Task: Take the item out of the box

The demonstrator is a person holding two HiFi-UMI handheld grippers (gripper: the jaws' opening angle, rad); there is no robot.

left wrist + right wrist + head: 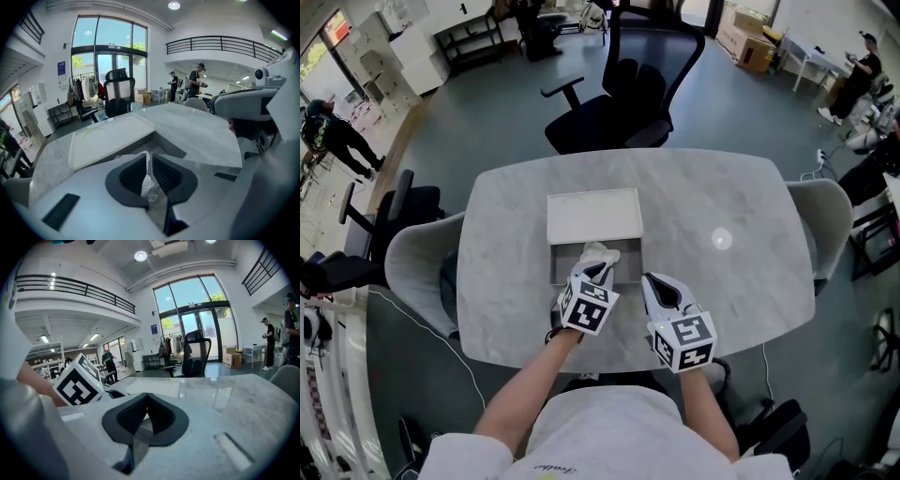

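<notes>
The shallow grey box (630, 263) lies open in the middle of the marble table (712, 281), and its white lid (593, 216) rests just behind it. My left gripper (598, 269) is over the box, shut on a white, thin, crumpled item (598, 250). In the left gripper view the jaws (149, 161) pinch that white item (146, 180), with the lid (110, 138) beyond. My right gripper (652, 282) hovers just right of the box near the table's front edge. Its jaws (146, 401) are shut with nothing between them.
A black office chair (623, 89) stands behind the table. Grey chairs sit at the left (417, 267) and right (834, 220) ends. People stand far off in the room. The left gripper's marker cube (77, 380) shows close beside the right gripper.
</notes>
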